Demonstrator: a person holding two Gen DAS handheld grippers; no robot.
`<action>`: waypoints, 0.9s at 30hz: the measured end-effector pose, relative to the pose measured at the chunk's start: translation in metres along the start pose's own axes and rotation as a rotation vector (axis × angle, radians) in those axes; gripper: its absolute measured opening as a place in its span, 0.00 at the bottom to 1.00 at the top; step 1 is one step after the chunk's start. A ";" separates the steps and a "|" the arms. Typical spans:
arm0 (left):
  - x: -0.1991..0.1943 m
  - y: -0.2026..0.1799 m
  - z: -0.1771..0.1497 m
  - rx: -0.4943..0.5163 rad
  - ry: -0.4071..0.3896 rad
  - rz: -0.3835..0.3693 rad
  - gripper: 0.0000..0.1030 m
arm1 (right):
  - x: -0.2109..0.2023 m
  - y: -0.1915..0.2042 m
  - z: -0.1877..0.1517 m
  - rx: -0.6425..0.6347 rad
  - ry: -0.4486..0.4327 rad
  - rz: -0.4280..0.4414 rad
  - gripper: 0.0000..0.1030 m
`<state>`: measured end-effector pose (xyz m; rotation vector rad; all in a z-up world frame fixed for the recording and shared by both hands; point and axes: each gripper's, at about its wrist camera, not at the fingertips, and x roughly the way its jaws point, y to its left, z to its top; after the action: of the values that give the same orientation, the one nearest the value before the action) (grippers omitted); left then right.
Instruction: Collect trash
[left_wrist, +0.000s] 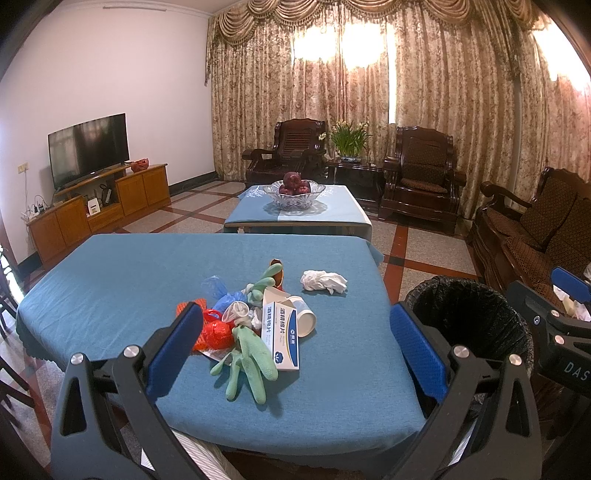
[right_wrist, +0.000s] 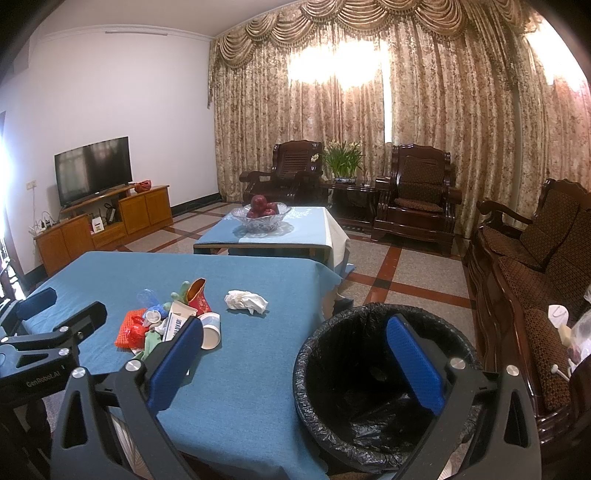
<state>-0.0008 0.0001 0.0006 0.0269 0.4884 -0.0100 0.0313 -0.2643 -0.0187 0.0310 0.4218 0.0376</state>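
A pile of trash lies on the blue-clothed table (left_wrist: 110, 288): green rubber gloves (left_wrist: 247, 365), a white and blue box (left_wrist: 284, 336), a paper cup (left_wrist: 306, 321), an orange-red bag (left_wrist: 214, 332) and blue plastic (left_wrist: 221, 291). A crumpled white tissue (left_wrist: 323, 281) lies apart, further back. A black-lined trash bin (right_wrist: 369, 387) stands at the table's right side. My left gripper (left_wrist: 295, 350) is open and empty above the pile's near side. My right gripper (right_wrist: 295, 362) is open and empty, between the table edge and the bin. The tissue (right_wrist: 245, 300) and pile (right_wrist: 170, 317) also show in the right wrist view.
A second blue table with a glass fruit bowl (left_wrist: 298, 194) stands beyond. Dark wooden armchairs (left_wrist: 421, 177) and a sofa (left_wrist: 535, 229) line the back and right. A TV (left_wrist: 88, 147) on a wooden cabinet is at the left wall. Items lie on the sofa (right_wrist: 569, 332).
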 end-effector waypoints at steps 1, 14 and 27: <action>0.000 0.000 0.000 0.000 0.000 0.000 0.95 | 0.000 0.000 0.000 0.000 0.000 0.000 0.94; 0.000 0.000 0.000 -0.001 0.000 0.000 0.95 | 0.000 0.000 0.001 0.000 0.000 0.002 0.94; 0.034 0.049 0.004 -0.042 0.037 0.125 0.95 | 0.037 0.022 0.000 -0.037 0.011 0.060 0.94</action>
<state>0.0321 0.0491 -0.0109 0.0159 0.5230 0.1231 0.0645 -0.2404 -0.0332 0.0072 0.4311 0.1044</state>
